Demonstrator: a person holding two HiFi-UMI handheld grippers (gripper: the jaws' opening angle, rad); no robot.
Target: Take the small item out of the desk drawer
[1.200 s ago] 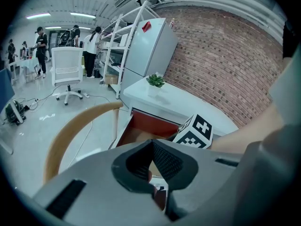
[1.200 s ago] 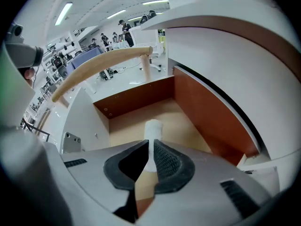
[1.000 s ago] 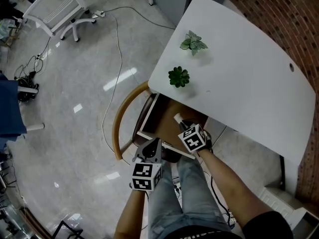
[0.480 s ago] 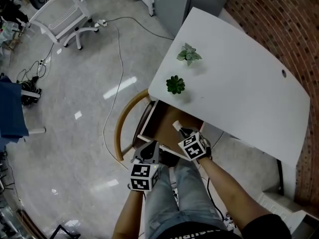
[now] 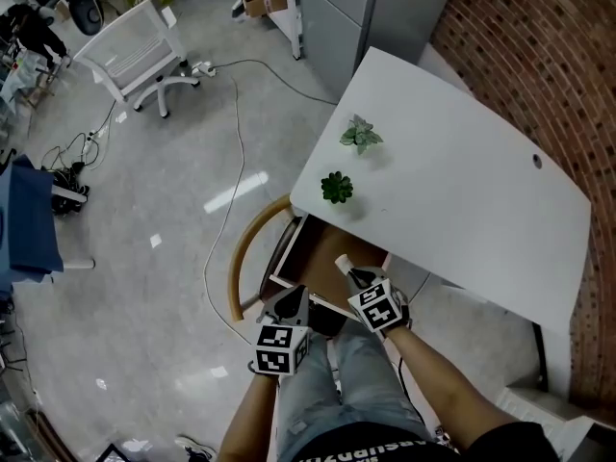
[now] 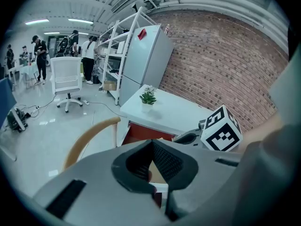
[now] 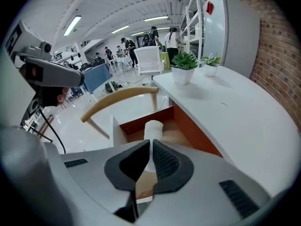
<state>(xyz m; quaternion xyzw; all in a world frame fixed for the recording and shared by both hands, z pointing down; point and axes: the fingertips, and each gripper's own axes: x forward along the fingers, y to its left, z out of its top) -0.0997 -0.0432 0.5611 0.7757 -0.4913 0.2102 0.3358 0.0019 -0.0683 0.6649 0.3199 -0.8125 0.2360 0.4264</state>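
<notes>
Small item (image 7: 153, 127) looks clamped only in right gripper view.

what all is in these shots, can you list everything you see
flat-topped desk: one, white, along the brick wall
brick wall: one, red-brown, behind the desk
dark potted plant: one, green, desk corner
pale potted plant: one, light green, beyond the dark one
open desk drawer: one, brown inside, under the desk edge
curved-back wooden chair: one, tan, beside the drawer
wheeled office chair: one, white, across the floor
tall cabinet: one, grey, past the desk
small cylindrical item: one, white, above the drawer
right gripper: grey, shut on the item
left gripper: grey, shut, empty
</notes>
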